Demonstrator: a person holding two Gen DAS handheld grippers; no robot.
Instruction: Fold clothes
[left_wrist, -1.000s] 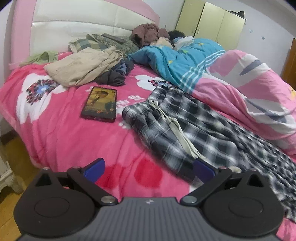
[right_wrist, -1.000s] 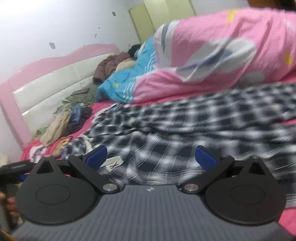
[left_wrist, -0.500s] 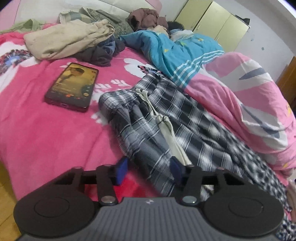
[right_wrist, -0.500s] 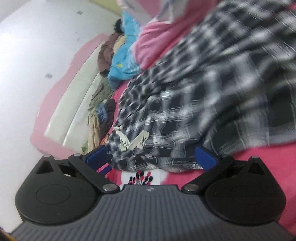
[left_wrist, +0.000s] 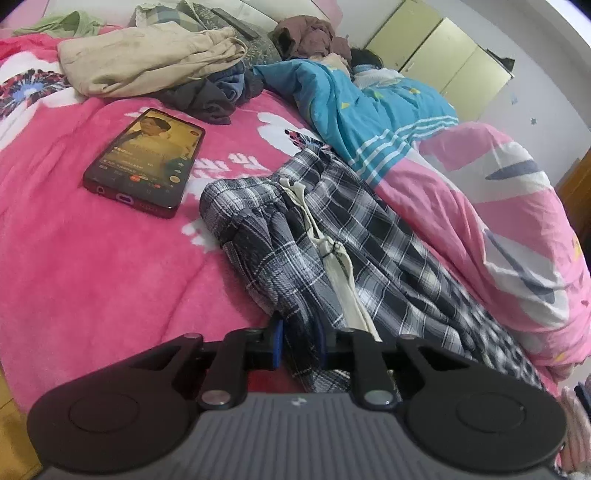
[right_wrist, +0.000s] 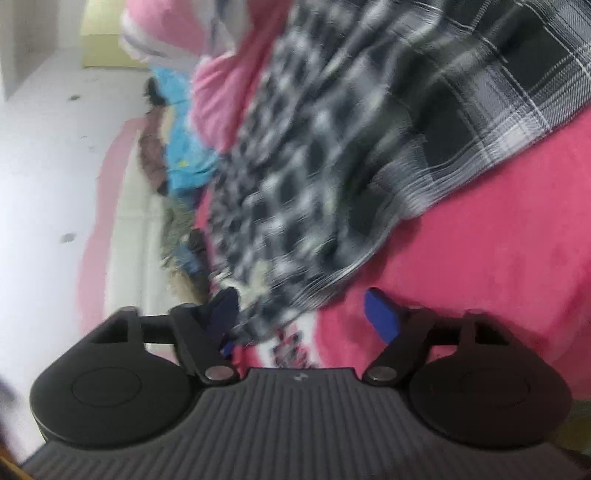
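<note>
Left wrist view: left gripper (left_wrist: 298, 341) pinches the near edge of the plaid trousers (left_wrist: 332, 243), which lie on the pink bed (left_wrist: 92, 266); its pads are partly hidden by cloth.
Right wrist view: blurred and rolled sideways; right gripper (right_wrist: 301, 314) is closing, a trouser hem between its pads, contact unclear.
Nearby: phone (left_wrist: 146, 160) beside the waistband.
Cut off: trouser legs under the quilt (left_wrist: 498, 221).

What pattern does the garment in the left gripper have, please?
Black, grey and white plaid trousers, clearest in the left wrist view.
</note>
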